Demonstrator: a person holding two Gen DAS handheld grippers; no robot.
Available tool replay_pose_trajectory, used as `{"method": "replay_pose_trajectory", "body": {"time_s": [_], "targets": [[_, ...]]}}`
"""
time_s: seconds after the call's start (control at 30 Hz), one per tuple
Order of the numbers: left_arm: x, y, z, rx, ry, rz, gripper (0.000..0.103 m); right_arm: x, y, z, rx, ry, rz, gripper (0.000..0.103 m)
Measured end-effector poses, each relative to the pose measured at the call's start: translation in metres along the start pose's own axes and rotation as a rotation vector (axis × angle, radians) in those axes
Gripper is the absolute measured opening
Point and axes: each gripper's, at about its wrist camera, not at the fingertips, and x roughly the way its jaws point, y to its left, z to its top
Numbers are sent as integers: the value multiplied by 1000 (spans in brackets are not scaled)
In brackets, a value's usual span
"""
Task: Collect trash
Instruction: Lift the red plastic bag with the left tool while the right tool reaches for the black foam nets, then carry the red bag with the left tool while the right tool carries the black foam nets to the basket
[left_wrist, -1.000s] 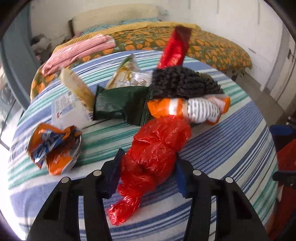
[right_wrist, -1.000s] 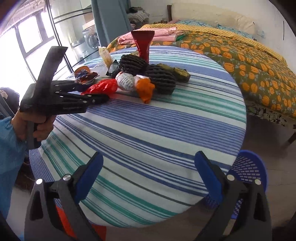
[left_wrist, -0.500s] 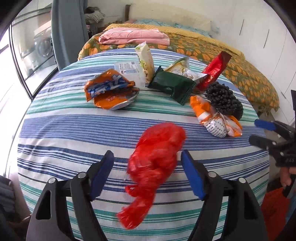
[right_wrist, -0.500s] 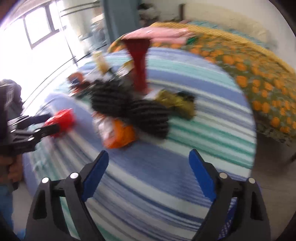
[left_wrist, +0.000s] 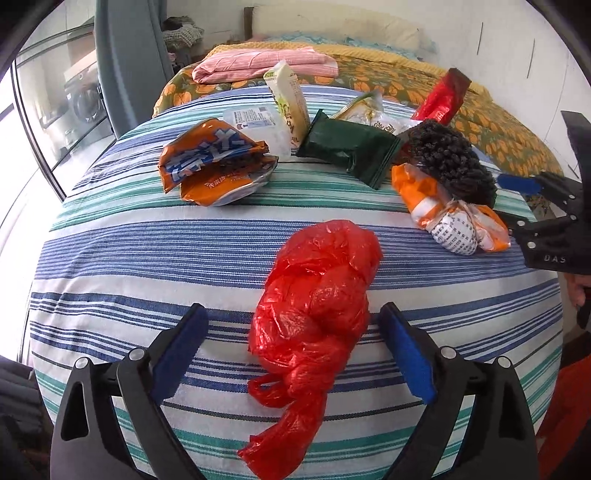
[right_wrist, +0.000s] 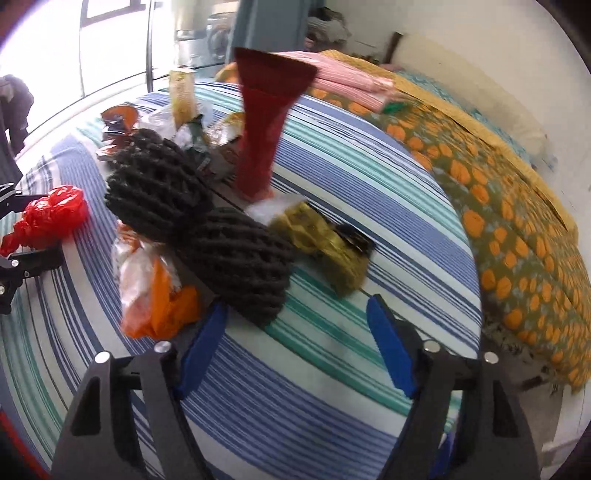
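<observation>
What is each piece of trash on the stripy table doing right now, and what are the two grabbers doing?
Left gripper: open, jaws either side of the bag, not touching.
Right gripper: open, empty.
Crumpled red plastic bag: lying loose on the cloth.
Orange snack wrapper: torn open, crumpled.
Dark green foil packet: lying flat.
Pale milk carton: standing, tilted.
Black foam net: lying on its side.

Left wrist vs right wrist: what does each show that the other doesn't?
Left wrist only: the dark green packet lying flat and the printed face of the orange snack bag. Right wrist only: a second black foam net and an olive-yellow wrapper behind the pile. Both: red plastic bag between the open left claw, striped tablecloth, upright red pouch.
</observation>
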Motion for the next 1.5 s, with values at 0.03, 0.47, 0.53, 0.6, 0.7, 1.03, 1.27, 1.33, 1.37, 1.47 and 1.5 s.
{"method": "replay_pose_trajectory", "body": {"time_s": [0.03,0.47,0.53,0.6,0.7,1.03,1.27,1.33,1.37,1.47,1.5], "targets": [[0,1,-1,-5,-3,-6,92,1,1,2,-1,2,21,50],[-1,3,-3,-22,-10,0,92,-43,-13,-16,204,102,162,20],[-2,3,-3,-27,-12,0,92,-45,-13,-17,203,88,150,51],[-3,4,-4,-34,-16,-5,92,-51,-12,-22,194,56,114,53],[-3,5,-4,-39,-18,-12,92,-42,-16,-15,126,24,66,53],[-3,7,-4,-43,-19,-21,93,-5,-4,13,83,50,167,32],[-2,4,-3,-31,-12,-14,94,-55,-15,-20,244,170,12,31],[-1,1,-3,-19,-5,4,94,-59,-14,-35,246,205,-30,31],[0,-2,-2,-6,3,20,94,-60,-13,-45,268,221,-18,31],[1,-5,-2,10,11,28,96,-64,-7,-59,308,237,58,38],[0,-4,-2,15,15,9,96,-70,-5,-63,326,232,113,44]]}}
